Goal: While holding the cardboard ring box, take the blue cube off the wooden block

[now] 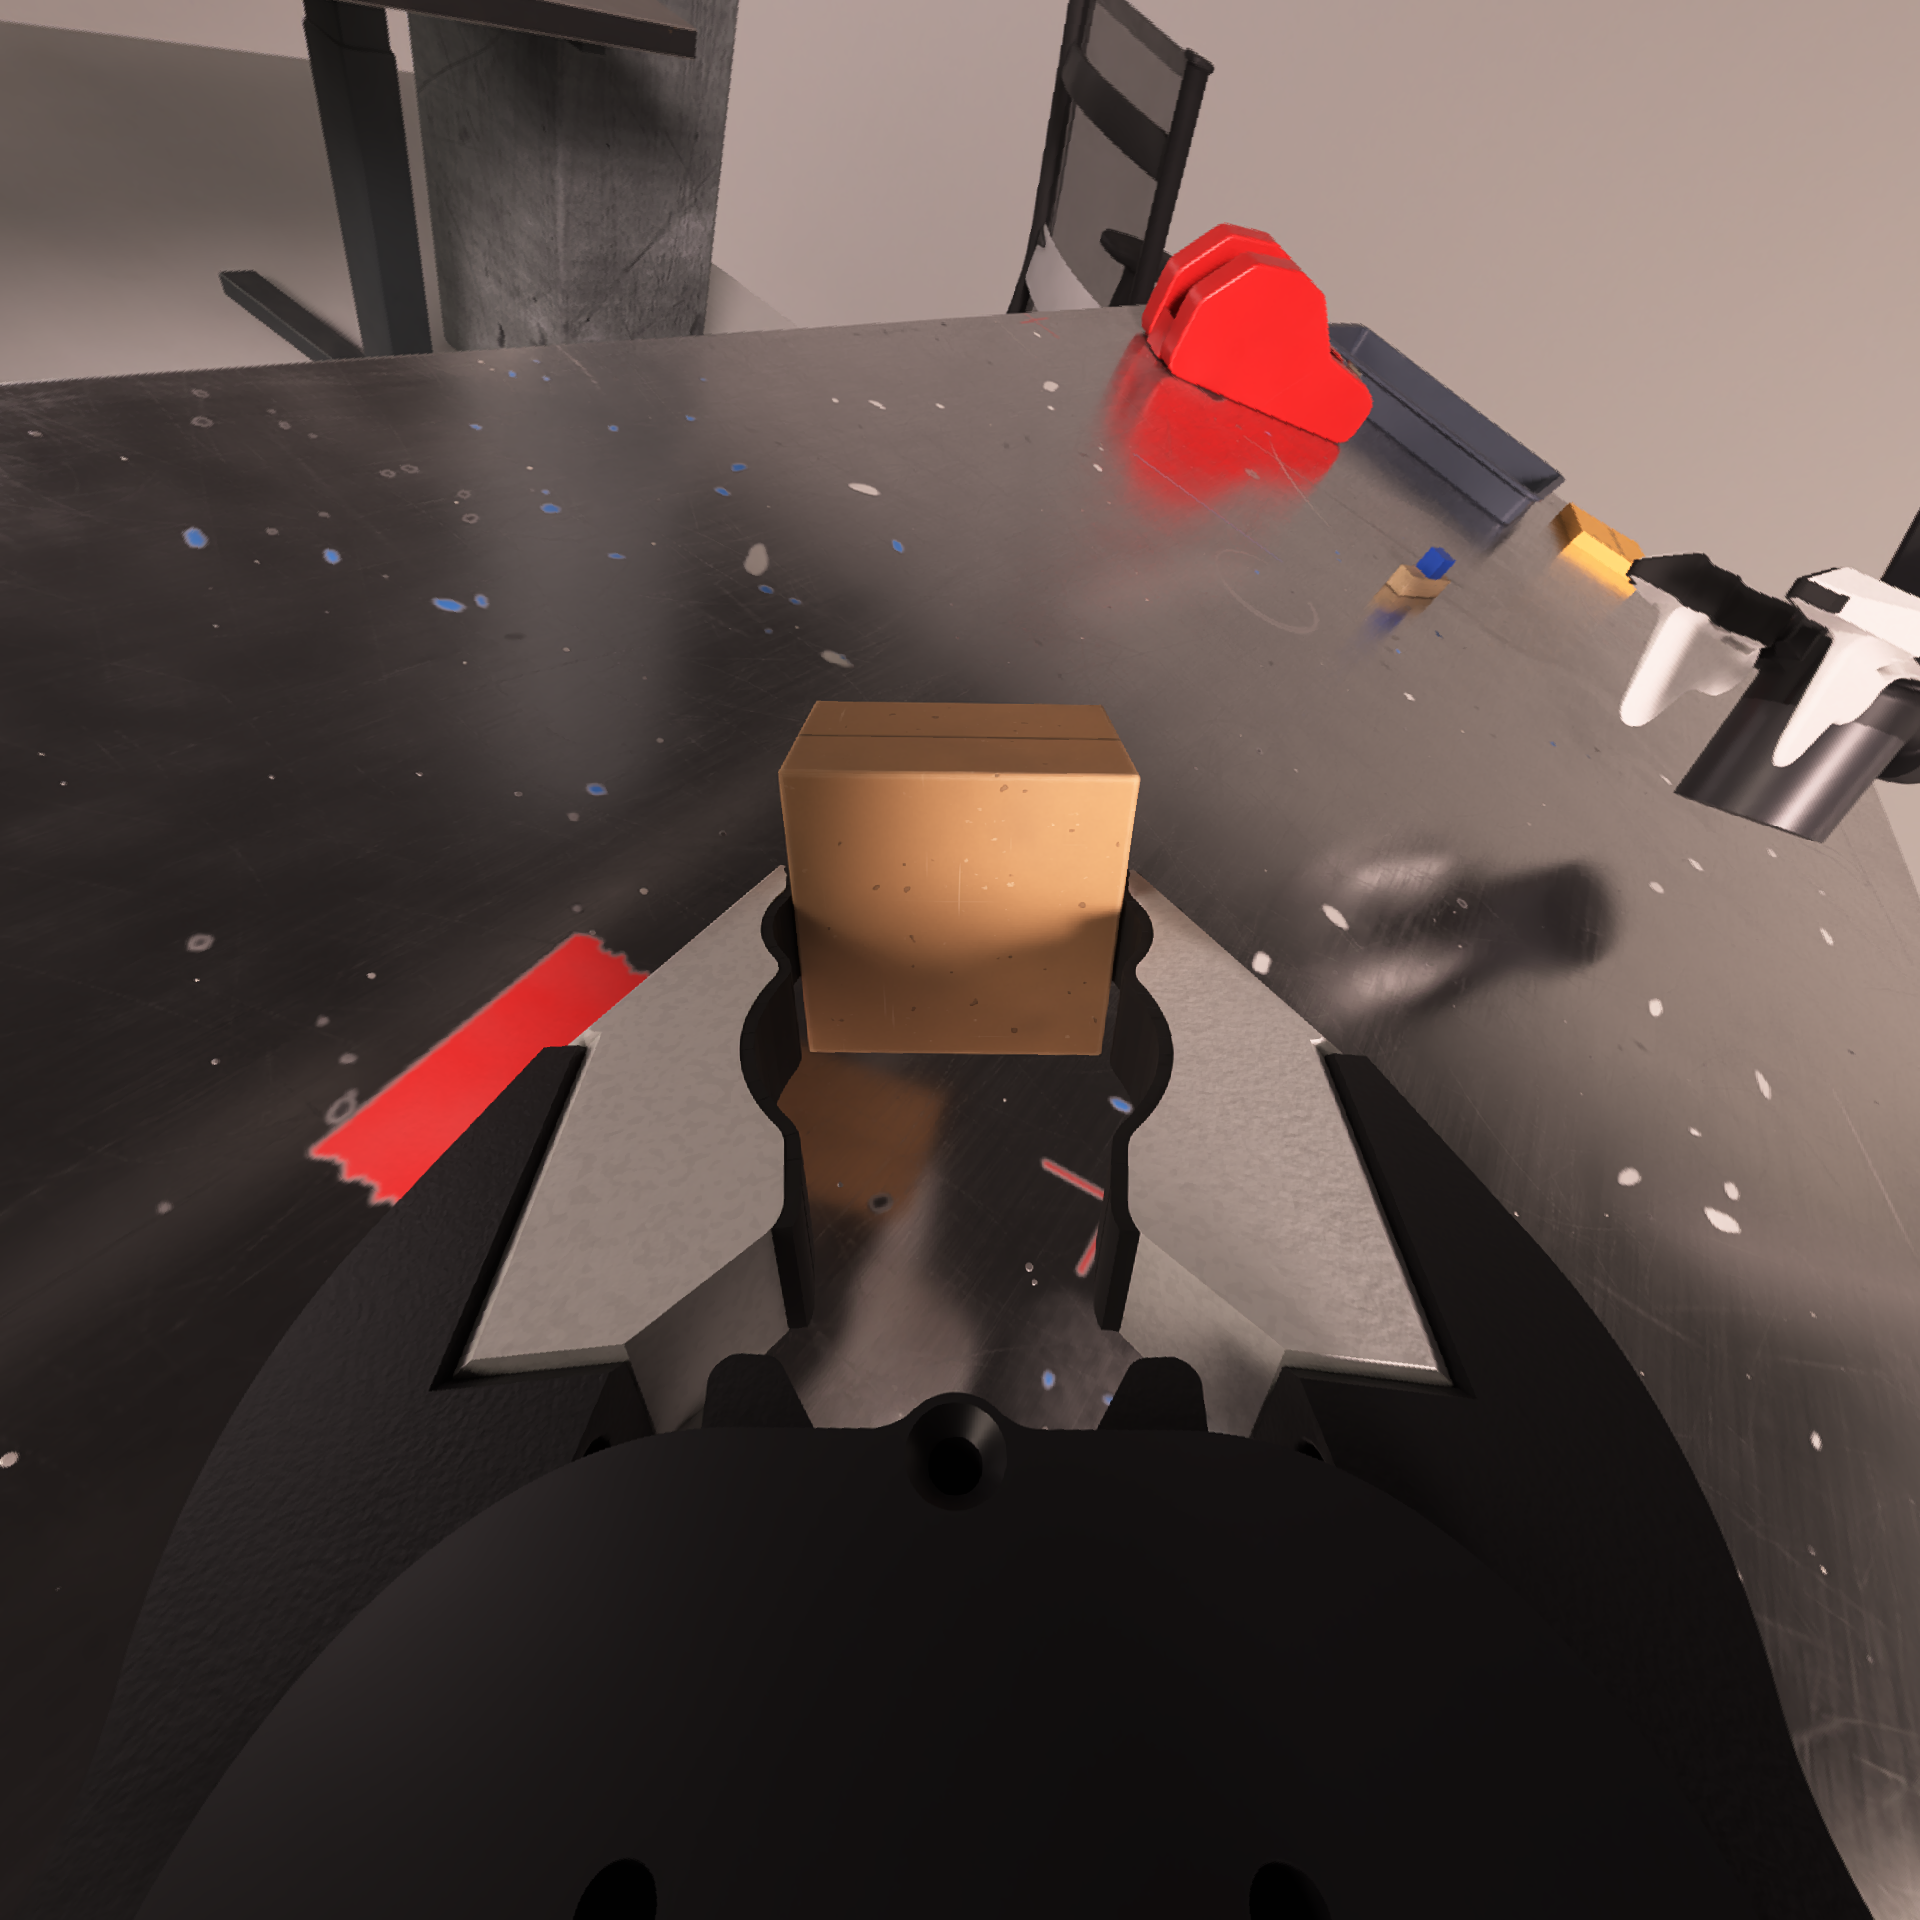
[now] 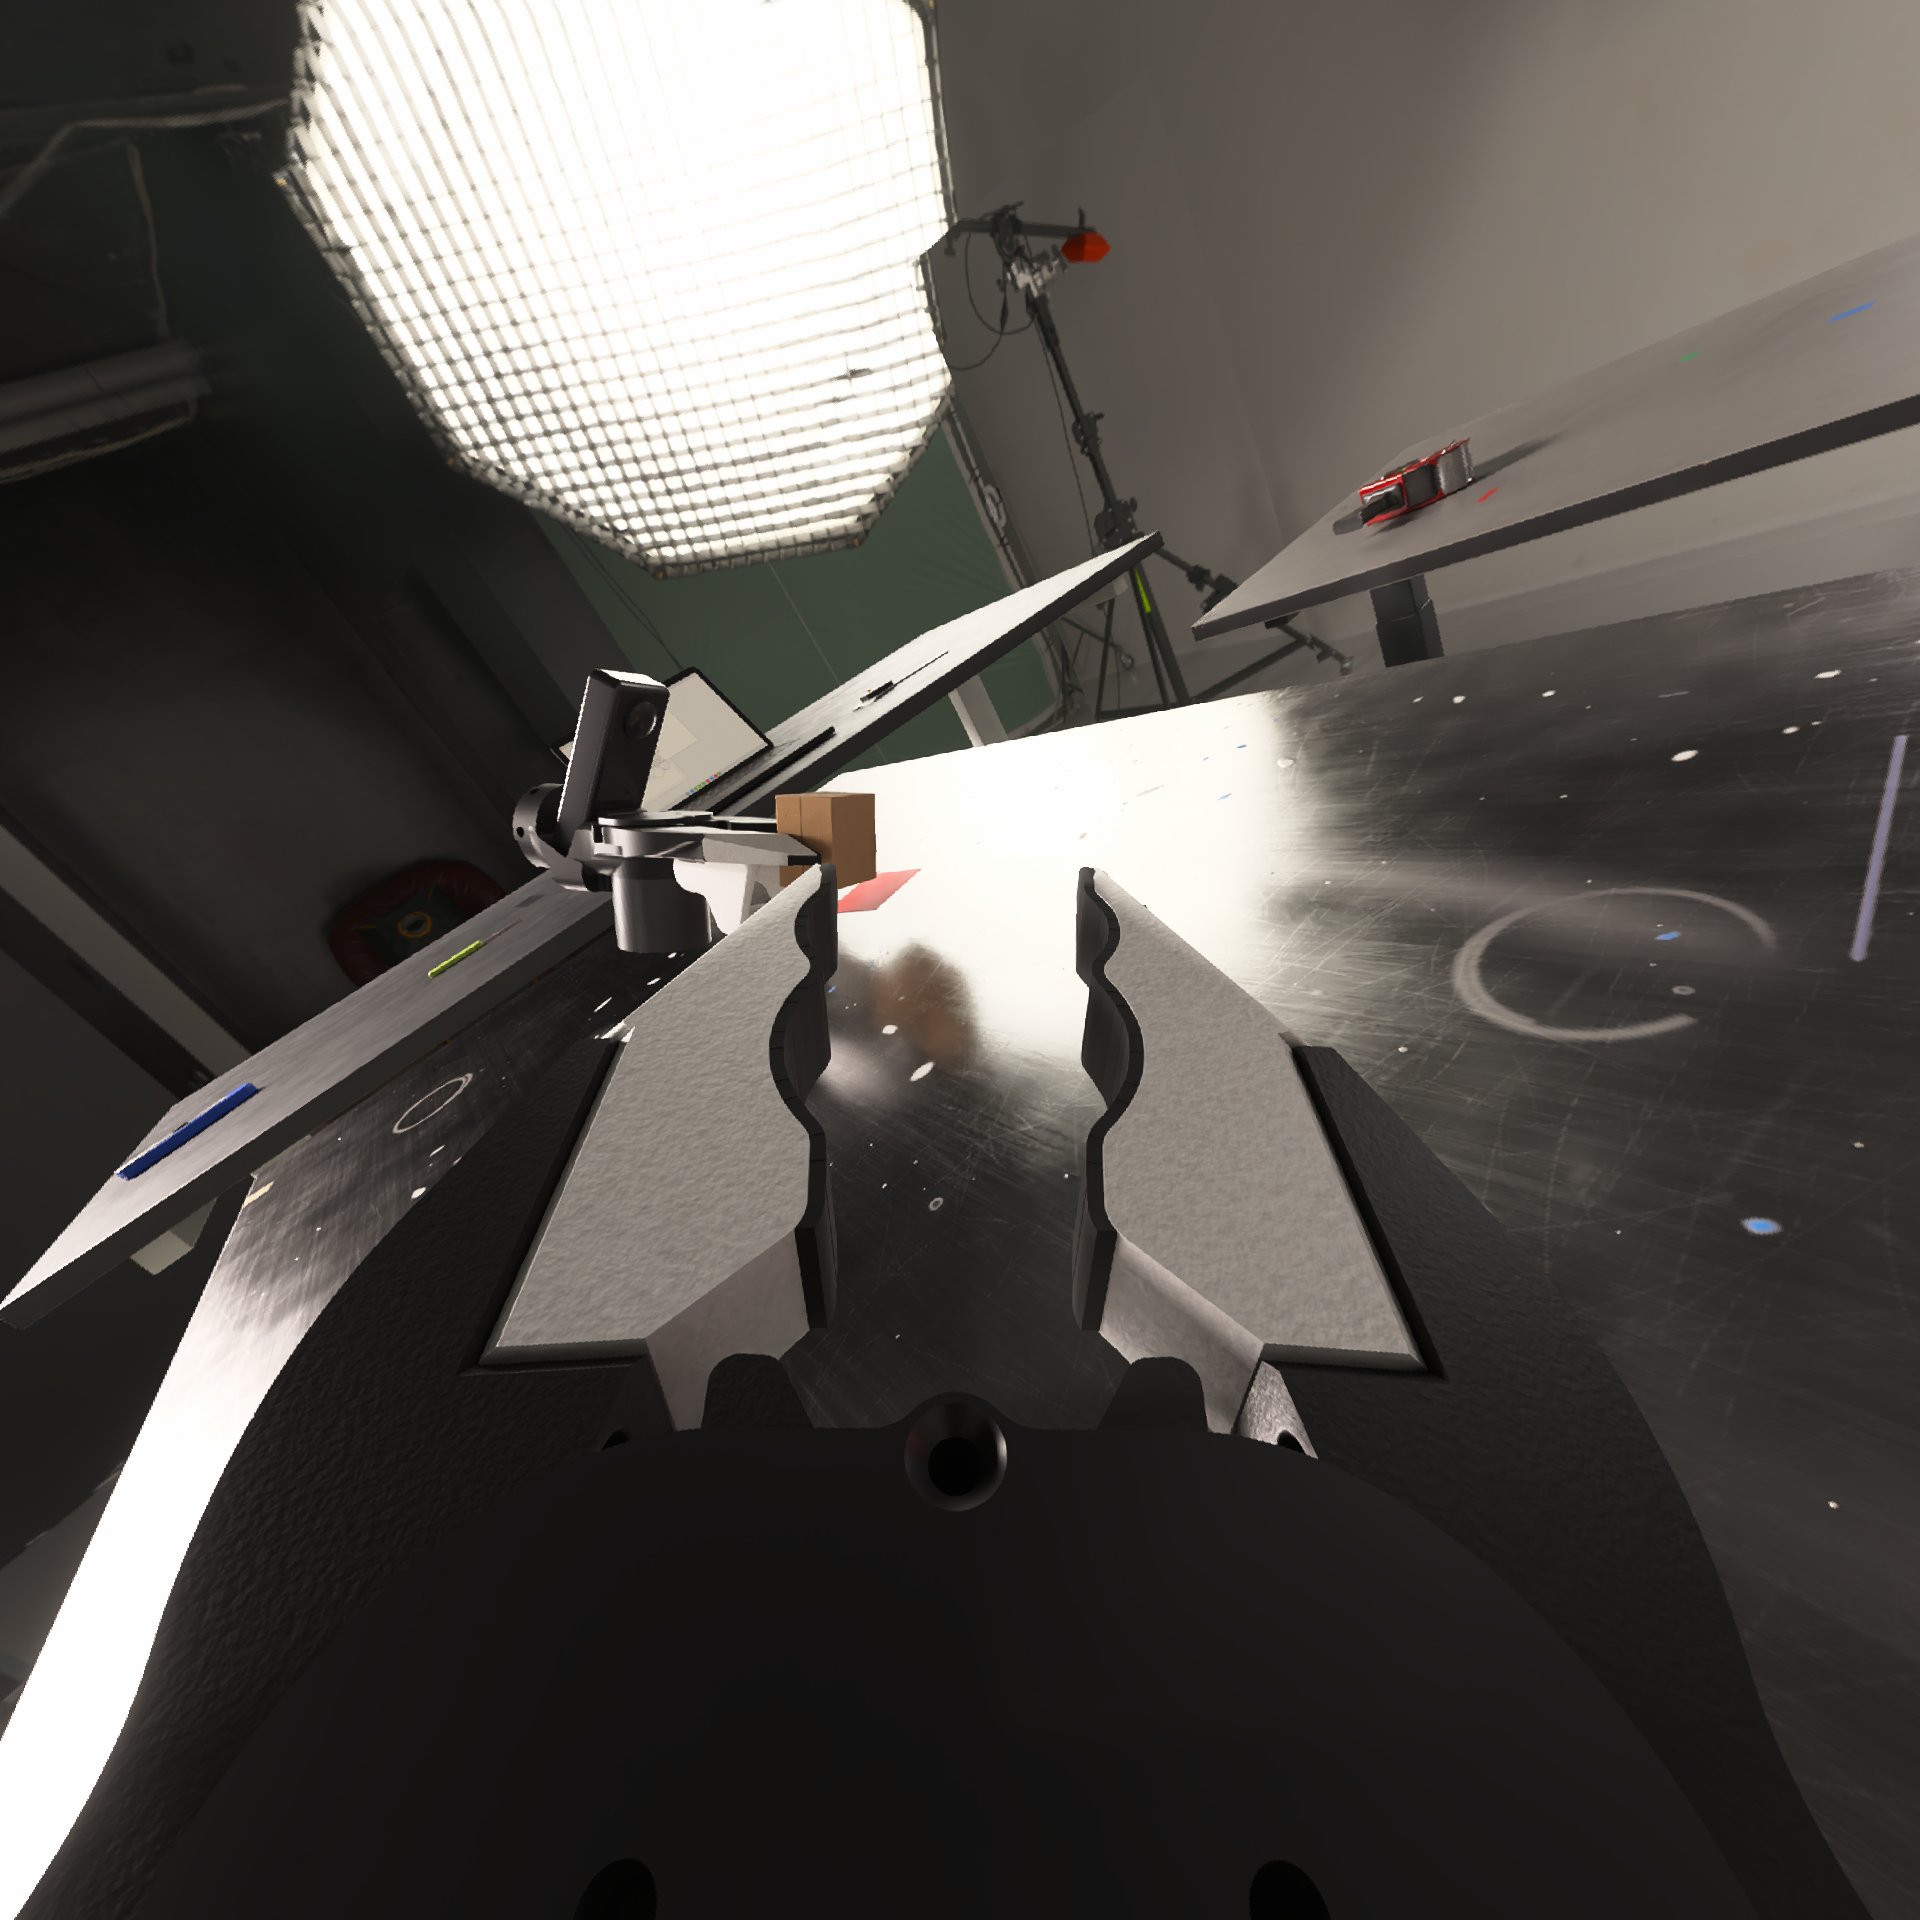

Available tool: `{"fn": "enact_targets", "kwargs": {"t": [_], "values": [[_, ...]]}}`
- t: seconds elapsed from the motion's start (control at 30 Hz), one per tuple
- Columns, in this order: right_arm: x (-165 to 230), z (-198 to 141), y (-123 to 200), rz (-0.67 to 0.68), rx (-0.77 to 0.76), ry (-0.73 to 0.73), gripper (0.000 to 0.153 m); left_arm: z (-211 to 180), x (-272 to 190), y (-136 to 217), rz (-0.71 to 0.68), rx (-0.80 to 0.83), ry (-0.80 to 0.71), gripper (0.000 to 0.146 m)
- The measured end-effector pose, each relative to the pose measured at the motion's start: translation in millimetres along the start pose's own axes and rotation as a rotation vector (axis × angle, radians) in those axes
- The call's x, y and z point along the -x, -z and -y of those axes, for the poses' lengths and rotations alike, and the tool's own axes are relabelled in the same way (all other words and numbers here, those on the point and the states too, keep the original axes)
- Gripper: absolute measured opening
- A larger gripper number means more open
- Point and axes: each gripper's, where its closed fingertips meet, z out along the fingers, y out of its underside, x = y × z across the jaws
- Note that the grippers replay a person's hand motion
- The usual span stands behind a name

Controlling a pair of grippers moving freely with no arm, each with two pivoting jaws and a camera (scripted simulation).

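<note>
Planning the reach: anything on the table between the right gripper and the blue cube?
Left wrist view: only bare tabletop between right gripper and blue cube; another wooden block sits by its fingertips.

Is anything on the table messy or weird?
Yes. Near the red strip, blue and white paint-like specks dot the scratched table. The cardboard ring box sits squarely in the left gripper.
</note>
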Motion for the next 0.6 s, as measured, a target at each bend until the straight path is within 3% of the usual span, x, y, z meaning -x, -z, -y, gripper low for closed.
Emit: {"fn": "enact_targets", "kwargs": {"t": [0.4, 0.6], "values": [[10.8, -4.1, -4.3, 0.088, 0.081, 0.052, 0.045, 2.7, 2.9, 2.0, -0.014, -0.022, 0.053, 0.059], [29.4, 35.1, 36.2, 0.179, 0.175, 0.01, 0.044, 2.8, -0.1, 2.6, -0.052, -0.023, 0.068, 0.059]]}}
